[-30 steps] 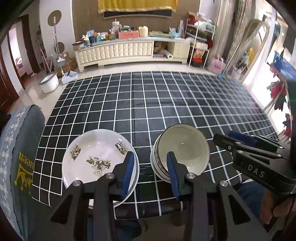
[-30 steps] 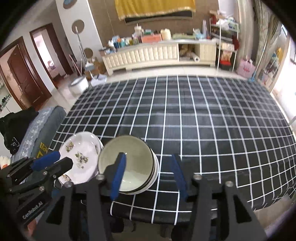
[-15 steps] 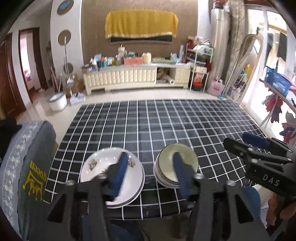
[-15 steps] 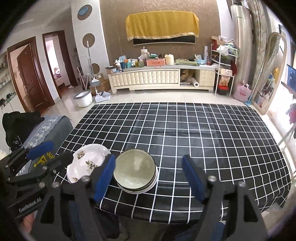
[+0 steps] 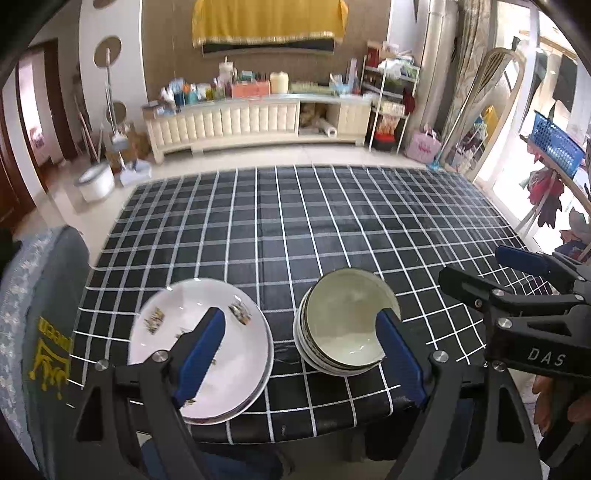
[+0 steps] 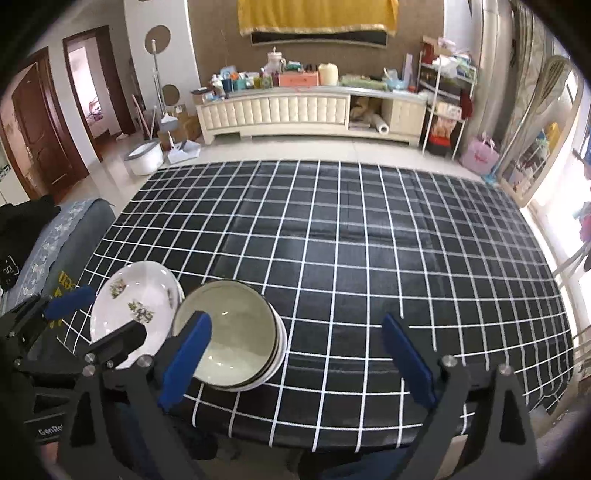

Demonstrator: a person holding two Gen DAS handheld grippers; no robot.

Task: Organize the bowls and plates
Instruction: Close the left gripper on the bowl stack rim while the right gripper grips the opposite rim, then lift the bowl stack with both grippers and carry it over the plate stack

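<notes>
I see a table (image 6: pixel 369 240) under a black cloth with a white grid, its near edge carrying a stack of floral plates (image 5: pixel 240 354) just left of a stack of pale bowls (image 5: pixel 347 314). Beyond it stand a cream sideboard (image 6: pixel 288 110) crowded with bottles, a yellow drape (image 6: pixel 317 14) and a white bucket (image 6: pixel 144 157). My left gripper (image 5: pixel 299 354) and right gripper (image 6: pixel 295 354) hang above the stacks, jaws wide apart and just opened further, nothing between them.

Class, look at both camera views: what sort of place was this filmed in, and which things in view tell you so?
Most likely a home living room. A long cream sideboard cluttered with household bottles and boxes stands against the far wall, a mop bucket sits on the tiled floor, and a table with a black checked tablecloth holds stacked plates and bowls.
</notes>
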